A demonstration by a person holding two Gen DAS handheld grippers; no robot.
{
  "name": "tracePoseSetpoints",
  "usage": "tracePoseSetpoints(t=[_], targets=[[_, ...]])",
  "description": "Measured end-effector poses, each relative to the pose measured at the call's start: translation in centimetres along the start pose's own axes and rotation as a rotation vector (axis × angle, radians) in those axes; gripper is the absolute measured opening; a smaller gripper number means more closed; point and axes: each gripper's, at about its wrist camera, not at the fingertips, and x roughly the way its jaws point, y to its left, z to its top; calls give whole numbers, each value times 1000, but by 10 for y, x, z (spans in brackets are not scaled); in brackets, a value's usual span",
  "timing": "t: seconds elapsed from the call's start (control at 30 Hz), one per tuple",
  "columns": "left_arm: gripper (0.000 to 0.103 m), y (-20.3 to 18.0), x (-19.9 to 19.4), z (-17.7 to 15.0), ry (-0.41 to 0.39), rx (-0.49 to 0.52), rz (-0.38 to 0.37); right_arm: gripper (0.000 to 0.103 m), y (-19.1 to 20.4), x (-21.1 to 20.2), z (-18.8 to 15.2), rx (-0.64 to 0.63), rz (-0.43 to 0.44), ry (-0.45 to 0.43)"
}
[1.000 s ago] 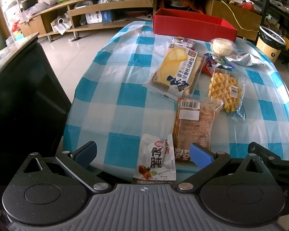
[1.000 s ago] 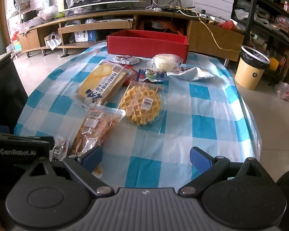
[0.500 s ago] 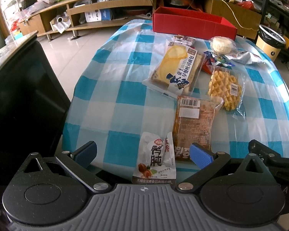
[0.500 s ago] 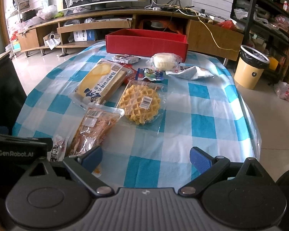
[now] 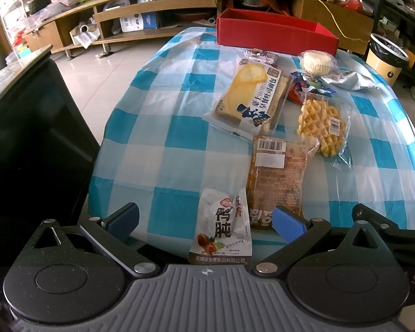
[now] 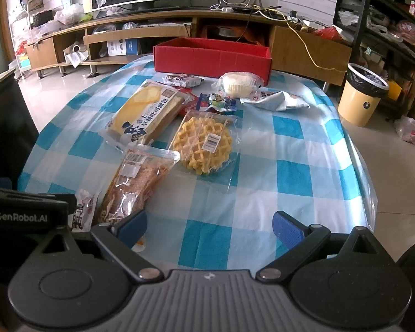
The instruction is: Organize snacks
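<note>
Several packaged snacks lie on a blue-and-white checked table [image 5: 179,138]. A small white pouch [image 5: 224,227] lies nearest, between the fingers of my open left gripper [image 5: 204,221]. Behind it are a brown bread pack [image 5: 279,177], a yellow cake pack [image 5: 251,96], a waffle pack [image 5: 321,121] and a white bun [image 5: 316,62]. A red box [image 5: 274,31] stands at the far edge. My right gripper [image 6: 209,228] is open and empty over the near edge, right of the brown pack [image 6: 135,182]; the waffle [image 6: 203,144] and red box [image 6: 211,59] lie ahead.
A silver bag [image 6: 276,101] and small wrapped snacks [image 6: 218,102] lie at the far right. A black chair back [image 5: 27,144] stands left of the table. A yellow bin [image 6: 362,94] stands on the floor to the right, and wooden shelves [image 6: 138,33] behind.
Both grippers have drifted slightly forward over the table's near edge. Both stay open and no snack has moved.
</note>
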Motion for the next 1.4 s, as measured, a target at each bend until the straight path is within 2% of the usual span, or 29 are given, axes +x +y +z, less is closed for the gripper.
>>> tracePoseSetpoints(t=[0.9, 1.4], targets=[[103, -3, 9, -1, 28, 17, 12, 95, -2, 11, -4, 2, 2, 30], [102, -7, 31, 6, 83, 10, 39, 95, -3, 29, 4, 22, 26, 60]])
